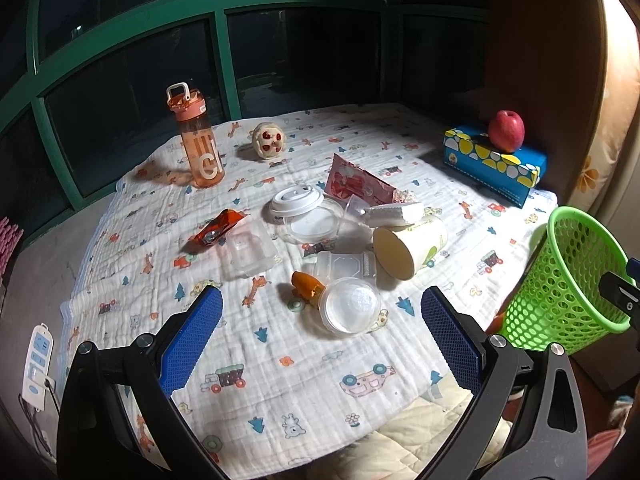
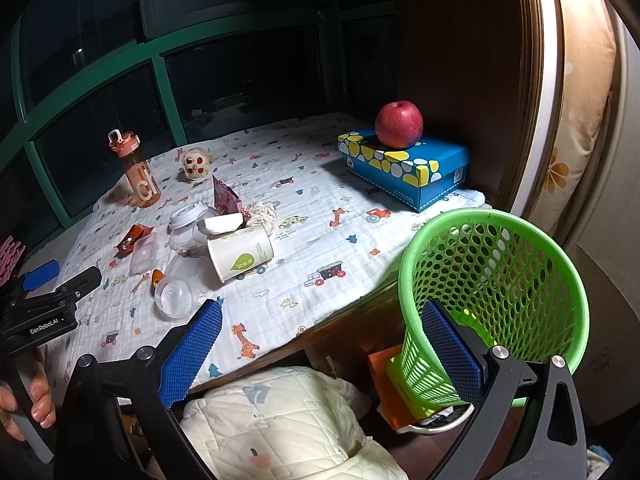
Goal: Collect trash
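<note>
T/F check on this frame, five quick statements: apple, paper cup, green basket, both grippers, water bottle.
1. The apple sits on the blue box. True.
2. The paper cup stands upright. False: it lies on its side.
3. The green basket is in the middle of the table. False: it is off the table's edge, by the right gripper.
4. Both grippers are open and hold nothing. True; left gripper too.
5. The orange water bottle has tipped over. False: it stands upright.
</note>
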`<act>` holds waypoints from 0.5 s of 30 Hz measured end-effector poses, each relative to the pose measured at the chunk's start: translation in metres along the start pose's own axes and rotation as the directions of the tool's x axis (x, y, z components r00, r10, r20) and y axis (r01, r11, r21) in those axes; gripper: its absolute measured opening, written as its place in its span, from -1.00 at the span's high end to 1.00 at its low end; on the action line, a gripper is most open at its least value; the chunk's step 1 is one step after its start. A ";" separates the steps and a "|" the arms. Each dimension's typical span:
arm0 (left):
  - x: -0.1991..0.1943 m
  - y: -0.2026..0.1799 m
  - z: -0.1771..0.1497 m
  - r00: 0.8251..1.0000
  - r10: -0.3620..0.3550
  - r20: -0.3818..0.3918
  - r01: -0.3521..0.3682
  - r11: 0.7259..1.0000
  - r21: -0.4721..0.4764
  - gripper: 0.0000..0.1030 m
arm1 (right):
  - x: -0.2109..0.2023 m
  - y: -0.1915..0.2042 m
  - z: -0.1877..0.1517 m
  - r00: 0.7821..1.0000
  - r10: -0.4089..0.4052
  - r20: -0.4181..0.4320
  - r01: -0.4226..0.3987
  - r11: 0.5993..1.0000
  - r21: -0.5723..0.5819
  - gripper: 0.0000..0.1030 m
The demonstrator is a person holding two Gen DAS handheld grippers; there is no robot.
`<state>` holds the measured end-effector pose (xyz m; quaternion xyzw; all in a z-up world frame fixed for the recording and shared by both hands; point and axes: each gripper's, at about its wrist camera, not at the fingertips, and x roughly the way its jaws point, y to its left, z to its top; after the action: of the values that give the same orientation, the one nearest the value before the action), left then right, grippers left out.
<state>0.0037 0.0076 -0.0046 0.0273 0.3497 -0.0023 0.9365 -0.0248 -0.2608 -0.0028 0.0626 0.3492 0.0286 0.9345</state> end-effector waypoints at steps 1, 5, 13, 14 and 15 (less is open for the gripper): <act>0.000 0.000 0.000 1.000 0.001 0.000 -0.001 1.000 0.000 -0.90 | 0.000 0.000 0.000 1.000 0.001 0.001 -0.001 1.000 0.000 -0.88; 0.000 0.000 0.000 1.000 0.000 0.001 0.000 1.000 0.001 -0.90 | 0.000 0.000 0.000 1.000 0.000 0.000 0.000 1.000 0.000 -0.88; -0.001 0.001 0.002 1.000 0.000 0.002 0.000 1.000 -0.001 -0.90 | 0.001 0.000 0.000 1.000 0.000 -0.001 0.000 1.000 0.000 -0.88; -0.001 0.001 0.002 1.000 0.000 0.002 0.000 1.000 -0.002 -0.90 | 0.000 0.000 0.000 1.000 0.001 -0.001 -0.001 1.000 0.001 -0.88; -0.001 0.001 0.002 1.000 -0.001 0.002 0.001 1.000 -0.003 -0.90 | 0.000 0.000 0.000 1.000 0.001 0.000 -0.001 1.000 0.000 -0.88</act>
<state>0.0044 0.0090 -0.0026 0.0255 0.3488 -0.0023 0.9368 -0.0244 -0.2607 -0.0029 0.0627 0.3493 0.0292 0.9345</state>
